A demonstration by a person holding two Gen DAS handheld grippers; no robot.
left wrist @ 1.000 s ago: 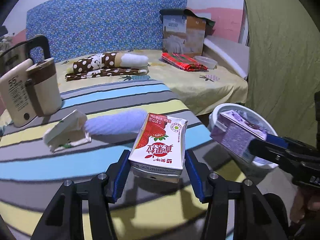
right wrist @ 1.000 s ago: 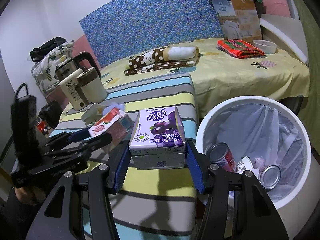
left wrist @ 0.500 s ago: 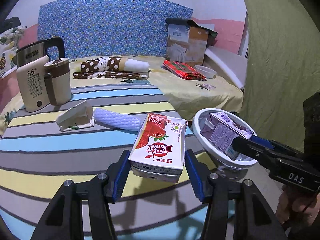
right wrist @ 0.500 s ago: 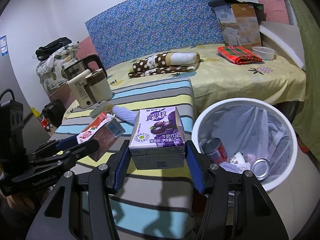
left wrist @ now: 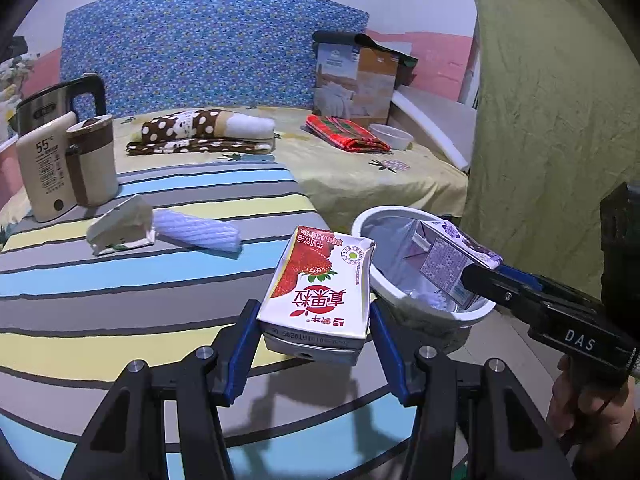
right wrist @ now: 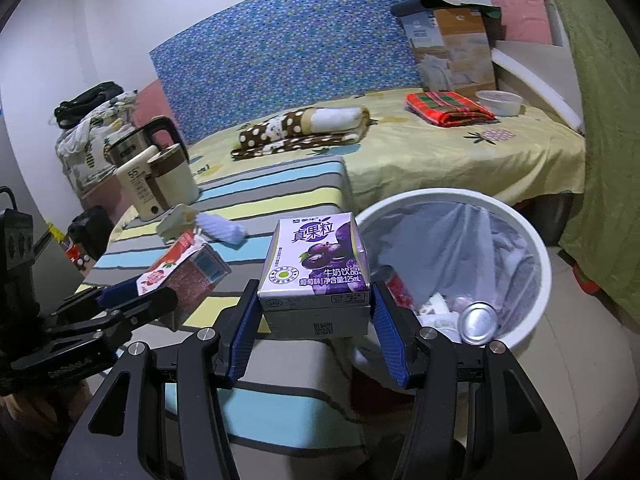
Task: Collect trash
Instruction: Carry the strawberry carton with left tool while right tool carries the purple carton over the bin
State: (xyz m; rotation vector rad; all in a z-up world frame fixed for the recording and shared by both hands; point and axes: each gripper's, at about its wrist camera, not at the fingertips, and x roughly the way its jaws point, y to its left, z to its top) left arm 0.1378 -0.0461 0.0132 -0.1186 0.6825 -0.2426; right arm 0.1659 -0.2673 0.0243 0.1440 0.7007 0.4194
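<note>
My left gripper (left wrist: 314, 334) is shut on a red strawberry milk carton (left wrist: 320, 284), held above the striped table near its right edge. My right gripper (right wrist: 314, 320) is shut on a purple grape milk carton (right wrist: 316, 256), held beside the white trash bin (right wrist: 532, 248). In the left wrist view the purple carton (left wrist: 448, 264) hangs over the bin (left wrist: 384, 288). The bin holds a red can (right wrist: 398, 284), a silver can (right wrist: 478, 318) and paper scraps. A crumpled wrapper (left wrist: 120, 230) and a white foam sleeve (left wrist: 196, 232) lie on the table.
A kettle (left wrist: 60, 100) and a beige mug with its box (left wrist: 72, 164) stand at the table's far left. Behind is a bed with a rolled blanket (left wrist: 208, 130), a red cloth (left wrist: 344, 136) and a bowl (left wrist: 390, 136). A green curtain (left wrist: 552, 120) hangs right.
Both grippers have risen and drawn back with their cartons. The purple carton has moved over the bin's opening in the left wrist view.
</note>
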